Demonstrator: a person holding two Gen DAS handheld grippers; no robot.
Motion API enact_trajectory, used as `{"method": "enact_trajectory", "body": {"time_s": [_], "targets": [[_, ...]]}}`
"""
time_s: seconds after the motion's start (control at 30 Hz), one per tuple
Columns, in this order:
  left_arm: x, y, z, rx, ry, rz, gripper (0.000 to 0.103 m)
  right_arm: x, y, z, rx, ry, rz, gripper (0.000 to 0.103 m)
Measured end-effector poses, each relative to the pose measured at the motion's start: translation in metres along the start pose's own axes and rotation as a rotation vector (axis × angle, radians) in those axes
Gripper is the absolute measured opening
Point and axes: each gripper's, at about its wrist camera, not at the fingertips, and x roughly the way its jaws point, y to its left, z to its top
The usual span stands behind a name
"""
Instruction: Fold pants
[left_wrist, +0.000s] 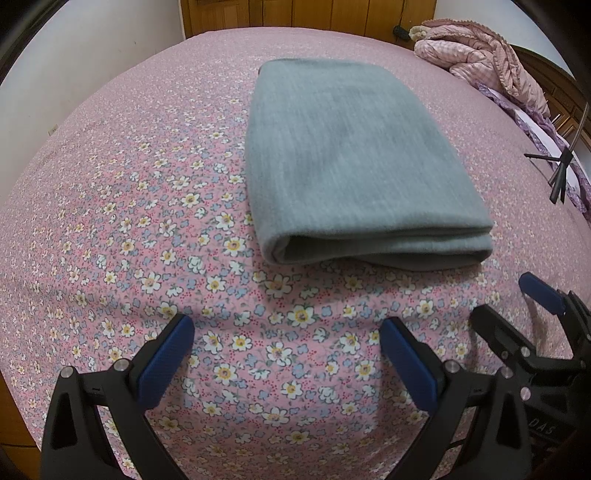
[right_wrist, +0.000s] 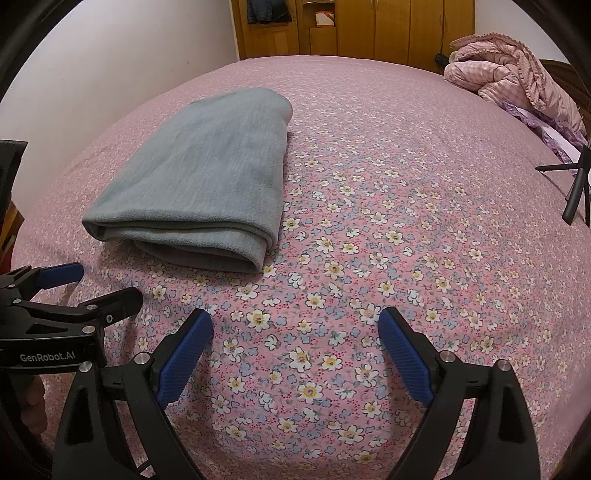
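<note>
Grey pants (left_wrist: 354, 162) sit folded in a neat stack on the floral bedsheet (left_wrist: 129, 229), toward the far middle of the bed. Left gripper (left_wrist: 286, 328) hangs near, jaws spread wide, empty. Right gripper (right_wrist: 295, 321) beside it, likewise spread, grasping nothing.

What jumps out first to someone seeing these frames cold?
The grey pants, folded into a neat rectangle, lie alone mid-bed on the pink floral sheet. Both tools hang open and empty just short of the near fold: left tool, right tool. A crumpled pink quilt sits at the far right corner.
</note>
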Motion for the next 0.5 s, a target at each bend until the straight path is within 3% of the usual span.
{"method": "enact_trajectory", "body": {"time_s": [0.5], "targets": [[-0.0005,-0.0013,0.0005,0.000,0.000,0.001,0.103,0.0004,0.0003,-0.0003,-0.001,0.000,-0.001,0.094]]}}
